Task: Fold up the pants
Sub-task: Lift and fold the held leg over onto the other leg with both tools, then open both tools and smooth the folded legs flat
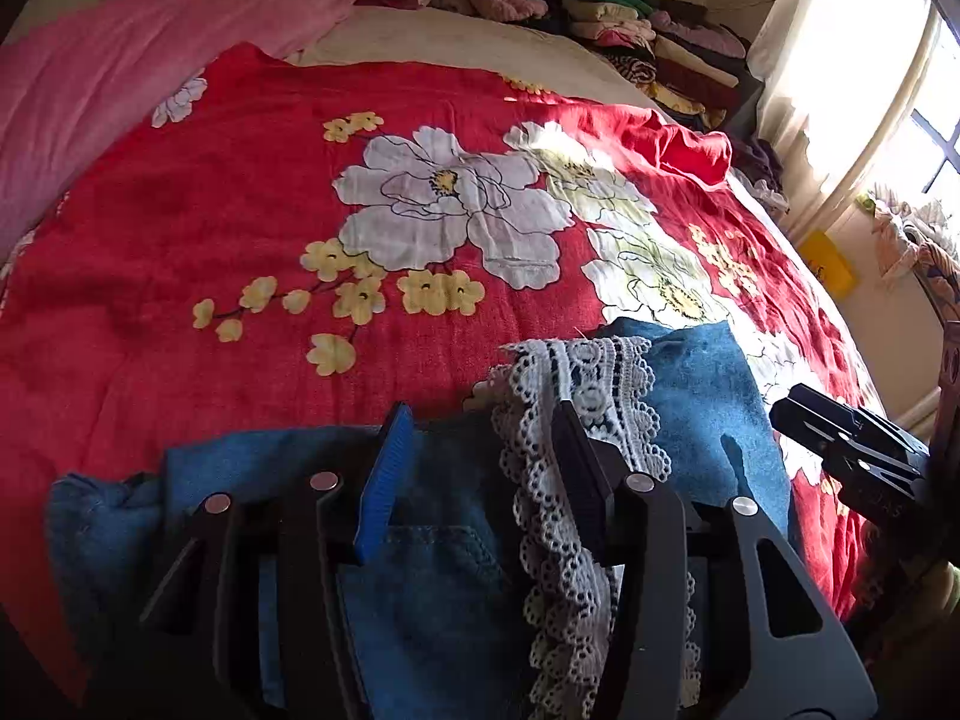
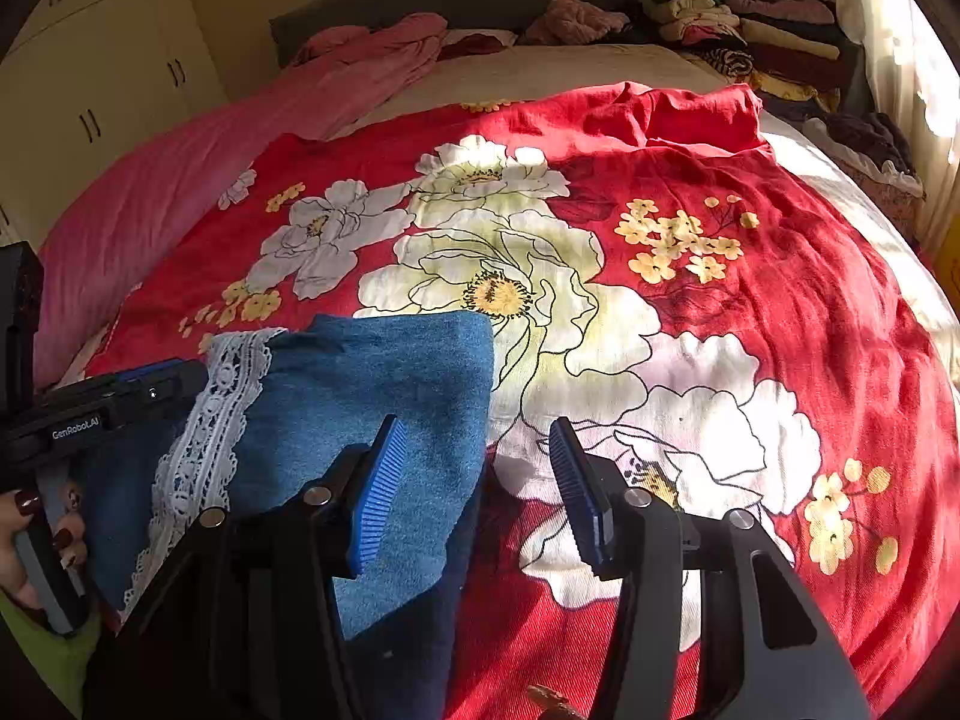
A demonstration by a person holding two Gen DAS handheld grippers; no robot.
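While my left gripper [image 1: 483,468] hangs over the pants [image 1: 432,588], its jaws stand apart with nothing pinched: denim and the lace trim [image 1: 576,450] lie beneath and between them, but the pads do not press. My right gripper [image 2: 477,483] is spread too, straddling the right edge of the pants [image 2: 360,420], its left pad over denim and its right pad over the red quilt [image 2: 750,240]. The pants lie folded at the near edge of the bed, mostly left of my right tool and straight under my left, so I judge the left hand nearer to the bulk. Their long axis seems to run across my view, though the near part is cut off behind both tools and I cannot tell how many layers are stacked. Farther off, a pink blanket [image 1: 120,72] lies left, and piled clothes [image 2: 750,30] sit by the headboard, blurred by window glare.
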